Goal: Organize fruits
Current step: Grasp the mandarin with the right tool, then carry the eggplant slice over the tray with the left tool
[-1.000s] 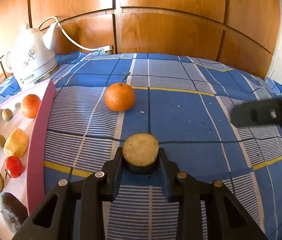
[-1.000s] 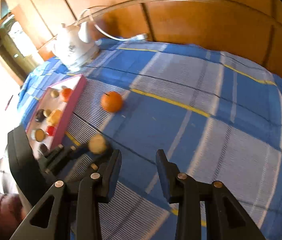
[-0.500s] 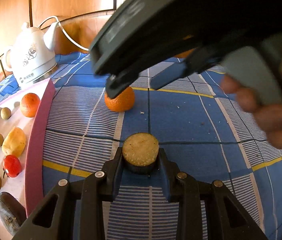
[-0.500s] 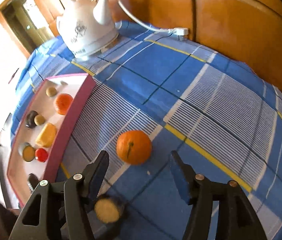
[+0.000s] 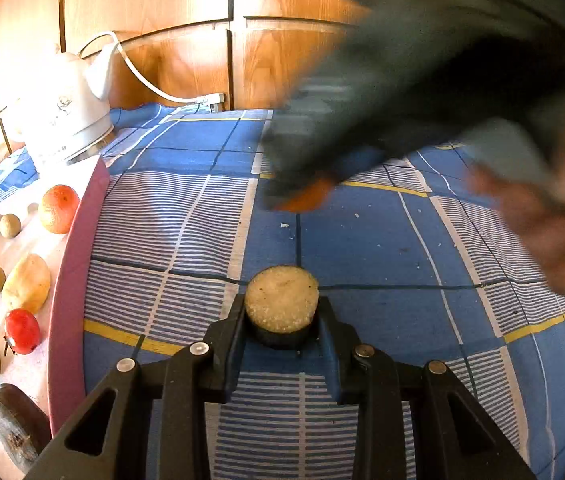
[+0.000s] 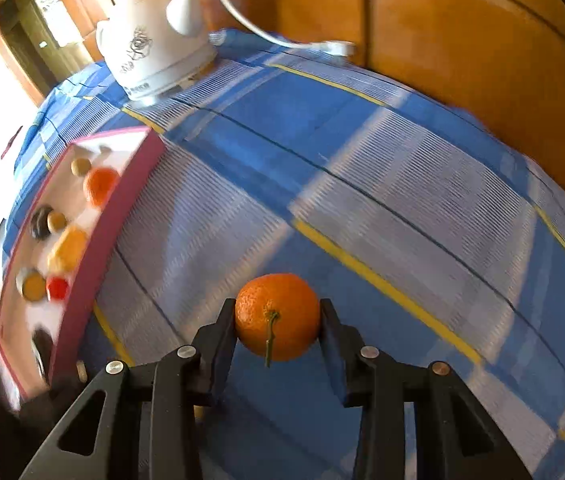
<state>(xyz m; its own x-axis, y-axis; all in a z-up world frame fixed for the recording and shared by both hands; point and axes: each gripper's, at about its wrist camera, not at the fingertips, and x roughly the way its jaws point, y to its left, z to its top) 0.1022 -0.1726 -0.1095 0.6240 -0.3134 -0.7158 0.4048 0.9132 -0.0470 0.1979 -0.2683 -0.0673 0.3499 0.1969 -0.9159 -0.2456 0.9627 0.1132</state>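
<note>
A round eggplant slice (image 5: 281,300), pale cut face up with dark skin, sits between the fingers of my left gripper (image 5: 281,314), which is shut on it just above the blue checked cloth. A stemmed orange (image 6: 277,316) lies between the fingers of my right gripper (image 6: 278,320). Its jaws are closing, and both pads touch the fruit's sides. In the left wrist view the right gripper is a dark blur over the orange (image 5: 302,200), held by a person's hand (image 5: 542,232).
A pink-rimmed tray (image 5: 70,280) at the left holds an orange (image 5: 58,208), a red fruit (image 5: 22,330), a yellow piece and several small fruits. A white kettle (image 6: 154,60) with its cord stands at the back left. Wooden panels close off the far side.
My right gripper swung in over the cloth, opened wide, came down around the orange and closed on it. The left gripper stayed still with the eggplant slice.
</note>
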